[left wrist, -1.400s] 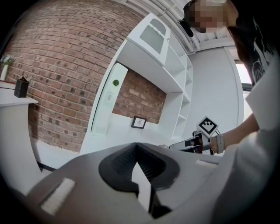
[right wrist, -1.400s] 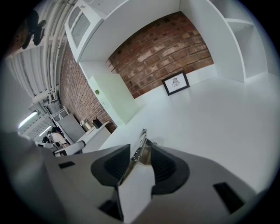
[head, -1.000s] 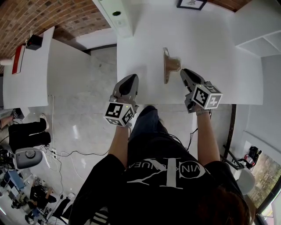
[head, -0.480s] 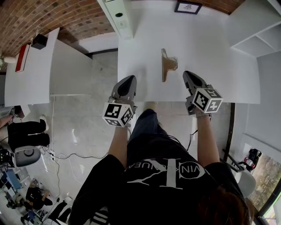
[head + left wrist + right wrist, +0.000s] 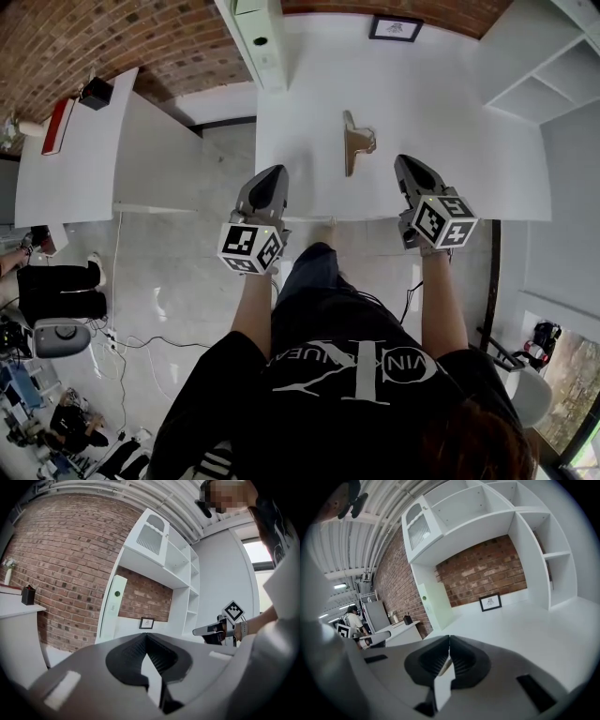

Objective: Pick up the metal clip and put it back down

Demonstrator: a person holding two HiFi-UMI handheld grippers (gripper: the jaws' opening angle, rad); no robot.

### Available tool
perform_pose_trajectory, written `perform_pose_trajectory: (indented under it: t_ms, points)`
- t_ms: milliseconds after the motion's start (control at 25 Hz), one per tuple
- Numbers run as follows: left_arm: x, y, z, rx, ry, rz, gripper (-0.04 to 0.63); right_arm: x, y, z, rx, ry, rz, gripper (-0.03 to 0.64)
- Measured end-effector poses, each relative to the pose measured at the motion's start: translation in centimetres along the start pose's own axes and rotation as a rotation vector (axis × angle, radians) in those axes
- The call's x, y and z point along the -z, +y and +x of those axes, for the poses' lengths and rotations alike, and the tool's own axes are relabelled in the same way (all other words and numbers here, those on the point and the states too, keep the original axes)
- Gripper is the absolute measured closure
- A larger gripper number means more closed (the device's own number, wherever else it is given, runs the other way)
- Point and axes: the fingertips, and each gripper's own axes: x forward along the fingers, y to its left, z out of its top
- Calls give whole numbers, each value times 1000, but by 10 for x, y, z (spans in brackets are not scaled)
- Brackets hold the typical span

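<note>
The metal clip (image 5: pixel 354 142), bronze-coloured with a long flat handle, lies on the white table (image 5: pixel 450 122), touched by neither gripper. My right gripper (image 5: pixel 405 162) hovers a short way to its right near the table's front edge. Its jaws have just been closing and now meet with nothing between them (image 5: pixel 449 637). My left gripper (image 5: pixel 273 172) hangs further off to the clip's left over the front edge, its jaws also shut and empty (image 5: pixel 146 635). Neither gripper view shows the clip.
A framed picture (image 5: pixel 395 28) leans at the table's back, with a tall white panel (image 5: pixel 258 37) at the back left and white shelves (image 5: pixel 553 66) to the right. A second white table (image 5: pixel 75 169) on the left holds a black box (image 5: pixel 97 92).
The right gripper has drawn back from the clip, widening the gap, and its jaws have shut. Both grippers have lifted slightly. The clip stays on the table.
</note>
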Motion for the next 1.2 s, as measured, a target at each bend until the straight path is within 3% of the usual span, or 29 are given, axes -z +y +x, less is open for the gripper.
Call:
perform_pose_trajectory:
  t_ms: [1200]
  points:
    - [-46, -22, -45, -37, -116, 73, 606, -36, 29, -55, -4, -133, -106, 603]
